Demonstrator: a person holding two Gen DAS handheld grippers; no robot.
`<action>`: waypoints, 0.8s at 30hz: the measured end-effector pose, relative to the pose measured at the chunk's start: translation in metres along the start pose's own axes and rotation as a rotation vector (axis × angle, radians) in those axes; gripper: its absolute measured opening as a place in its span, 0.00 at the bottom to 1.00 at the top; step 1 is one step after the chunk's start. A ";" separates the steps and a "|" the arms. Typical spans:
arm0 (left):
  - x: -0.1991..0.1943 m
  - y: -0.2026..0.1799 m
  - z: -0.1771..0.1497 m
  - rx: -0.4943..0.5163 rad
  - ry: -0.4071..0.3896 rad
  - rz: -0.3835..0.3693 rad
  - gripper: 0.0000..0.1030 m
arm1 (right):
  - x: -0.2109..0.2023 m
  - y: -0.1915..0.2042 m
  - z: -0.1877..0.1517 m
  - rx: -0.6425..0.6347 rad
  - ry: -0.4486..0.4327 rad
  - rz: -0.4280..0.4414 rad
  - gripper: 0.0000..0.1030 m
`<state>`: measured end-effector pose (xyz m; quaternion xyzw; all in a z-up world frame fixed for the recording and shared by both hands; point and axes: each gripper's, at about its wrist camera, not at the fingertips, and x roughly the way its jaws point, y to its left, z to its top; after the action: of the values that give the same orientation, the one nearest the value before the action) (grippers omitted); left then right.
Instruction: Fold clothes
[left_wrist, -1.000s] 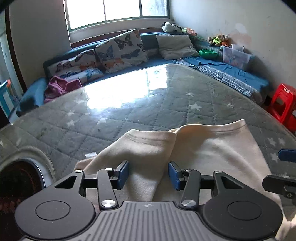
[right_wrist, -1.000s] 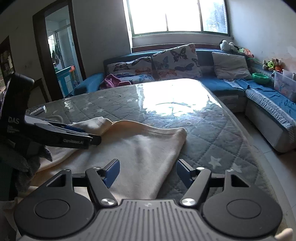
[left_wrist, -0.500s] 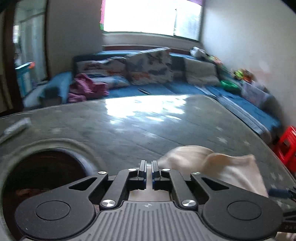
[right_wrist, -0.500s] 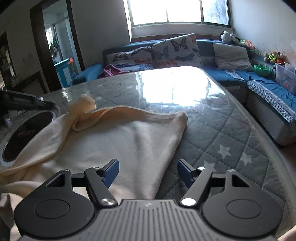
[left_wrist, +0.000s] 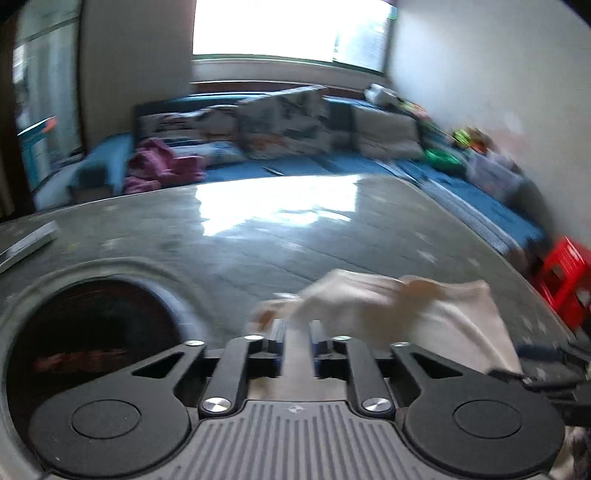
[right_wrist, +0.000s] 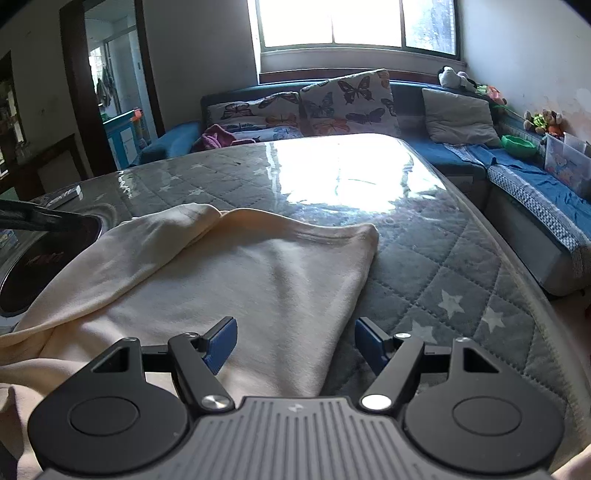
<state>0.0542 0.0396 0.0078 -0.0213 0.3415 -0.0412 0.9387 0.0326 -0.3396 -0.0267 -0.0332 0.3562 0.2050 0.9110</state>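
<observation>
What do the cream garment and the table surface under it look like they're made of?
Cream garment: looks like a soft matte knit, maybe cotton or fleece. It drapes in rounded folds, and a stitched band runs along its far edge.

Table surface: grey quilted fabric with white stars, apparently under a clear glossy sheet, either glass or plastic. The window glare reflects sharply off it.

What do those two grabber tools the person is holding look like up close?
Both look alike. The left gripper and right gripper each have a grey ribbed body with a small star-like mark, two round black discs at the sides, and black link arms joined by silver screws. The fingers end in blue pads. No cables or sleeves show.
</observation>
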 end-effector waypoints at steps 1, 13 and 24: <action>0.007 -0.011 0.000 0.024 0.008 -0.007 0.40 | 0.000 0.001 0.001 -0.005 -0.001 0.002 0.71; 0.078 -0.064 -0.001 0.161 0.064 0.068 0.52 | 0.005 -0.003 0.006 -0.001 0.004 0.032 0.74; 0.054 -0.022 0.014 0.025 0.029 0.081 0.10 | 0.014 -0.002 0.004 -0.017 0.013 0.028 0.77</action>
<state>0.1033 0.0125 -0.0149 0.0047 0.3553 -0.0075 0.9347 0.0447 -0.3359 -0.0330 -0.0371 0.3608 0.2202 0.9055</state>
